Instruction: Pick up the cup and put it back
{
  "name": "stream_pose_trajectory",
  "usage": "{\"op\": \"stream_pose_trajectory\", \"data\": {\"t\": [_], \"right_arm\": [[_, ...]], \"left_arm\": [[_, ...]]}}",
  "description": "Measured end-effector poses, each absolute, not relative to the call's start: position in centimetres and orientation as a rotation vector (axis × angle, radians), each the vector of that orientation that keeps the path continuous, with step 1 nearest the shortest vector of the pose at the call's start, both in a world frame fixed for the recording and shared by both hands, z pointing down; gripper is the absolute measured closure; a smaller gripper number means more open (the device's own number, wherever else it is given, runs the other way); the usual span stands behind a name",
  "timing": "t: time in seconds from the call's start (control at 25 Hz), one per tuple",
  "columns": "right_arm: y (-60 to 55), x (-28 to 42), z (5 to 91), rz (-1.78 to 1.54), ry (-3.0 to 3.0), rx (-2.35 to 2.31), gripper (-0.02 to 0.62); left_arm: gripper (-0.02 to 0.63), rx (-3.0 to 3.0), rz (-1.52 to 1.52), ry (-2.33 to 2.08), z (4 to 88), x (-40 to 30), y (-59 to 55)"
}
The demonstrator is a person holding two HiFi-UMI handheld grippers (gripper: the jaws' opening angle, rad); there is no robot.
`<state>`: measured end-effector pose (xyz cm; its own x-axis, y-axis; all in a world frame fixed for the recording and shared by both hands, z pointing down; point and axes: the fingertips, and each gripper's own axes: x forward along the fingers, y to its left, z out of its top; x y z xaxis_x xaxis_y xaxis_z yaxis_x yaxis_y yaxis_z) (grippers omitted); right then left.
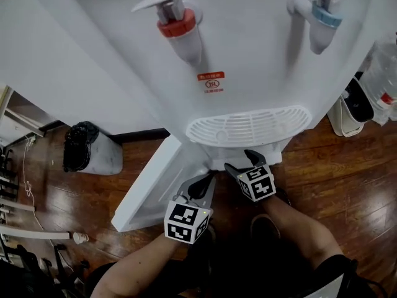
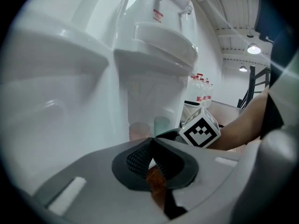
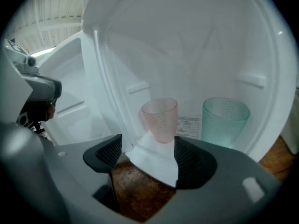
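Setting: a white water dispenser (image 1: 248, 61) is seen from above, its lower cabinet door (image 1: 149, 185) swung open over a wooden floor (image 1: 335, 166).
Left hand: the left gripper (image 1: 200, 185) is held low beside the open door, on a forearm (image 1: 136, 269) stretched forward and angled downward towards the cabinet.
Left tool: its jaws are pressed together in the left gripper view (image 2: 150, 146), and nothing is held between them.
Right hand: the right gripper (image 1: 243, 162) is pushed in under the drip tray (image 1: 248, 128), just beside the left one, and is likewise tipped downward.
Right tool: the jaws are spread wide in the right gripper view (image 3: 148, 148); only the cabinet's white sill and the floor are framed between the pads, and nothing is gripped.
Cup: a pink cup (image 3: 160, 119) is stood upright inside the cabinet, just beyond the right jaws and in line with their gap, untouched.
Neighbour: a teal cup (image 3: 224, 121) is set upright to its right, apart from it.
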<state>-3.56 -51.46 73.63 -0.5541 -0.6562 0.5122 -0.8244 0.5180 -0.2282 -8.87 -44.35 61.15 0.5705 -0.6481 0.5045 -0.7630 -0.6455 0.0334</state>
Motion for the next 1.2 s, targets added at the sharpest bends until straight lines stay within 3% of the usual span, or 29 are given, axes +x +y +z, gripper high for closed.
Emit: {"op": "stream_pose_trajectory", "data": {"t": [0.16, 0.36, 0.64, 0.92, 1.2], "right_arm": [[-48.6, -3.5, 70.9, 0.608, -2.438, 1.137, 0.272], [-44.9, -3.6, 65.9, 0.539, -2.526, 1.007, 0.410], [-41.3, -3.5, 57.1, 0.465, -2.640, 0.900, 0.529], [-39.7, -2.3, 45.2, 0.369, -2.755, 0.849, 0.592], [-36.3, -2.8, 35.9, 0.235, -2.791, 0.780, 0.594]], "left_arm": [[0.606, 2.621, 0.635, -1.084, 58.3, -7.4, -42.9], [0.597, 2.701, 0.664, -1.005, 54.6, -7.0, -41.2], [0.594, 2.806, 0.623, -0.899, 46.5, -7.9, -39.7], [0.561, 2.846, 0.253, -0.946, 33.9, -8.2, -38.5], [0.538, 2.889, 0.144, -1.037, 28.7, -8.3, -36.3]]}}
